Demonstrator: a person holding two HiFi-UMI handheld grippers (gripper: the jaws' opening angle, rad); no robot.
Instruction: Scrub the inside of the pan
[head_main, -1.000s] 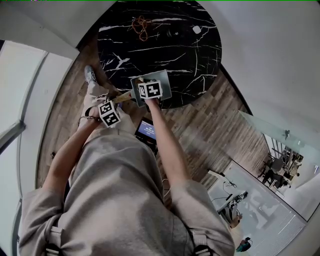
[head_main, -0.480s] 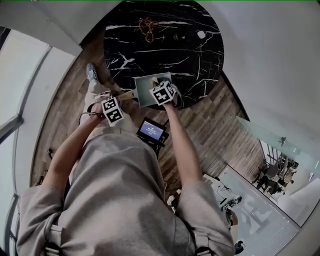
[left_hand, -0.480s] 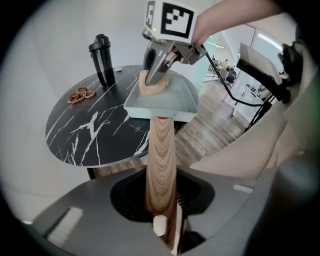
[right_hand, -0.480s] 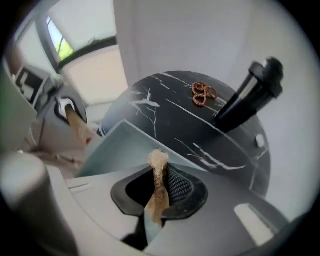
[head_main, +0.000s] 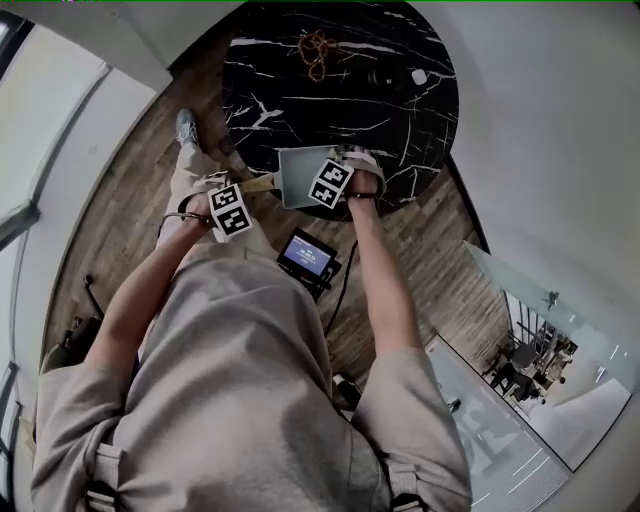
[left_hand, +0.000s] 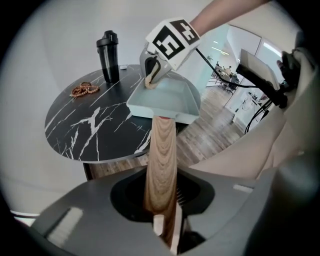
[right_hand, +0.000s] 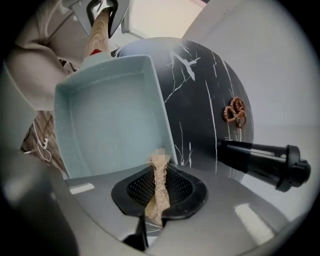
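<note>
A pale blue square pan with a wooden handle is held out over the near edge of the black marble table. My left gripper is shut on that handle, low at the pan's left in the head view. My right gripper is shut on a tan fibrous scrubber, whose tip sits at one corner of the pan's rim. From the left gripper view the right gripper hangs over the pan's far rim. The pan's inside looks bare.
On the table stand a black bottle, lying across the right gripper view, and a string of brown beads. A small device with a lit screen sits on the wooden floor by the person's legs. A cable runs beside it.
My right gripper has rolled and slid from over the pan's middle to its right side, scrubber still held. The left gripper keeps the handle in place.
</note>
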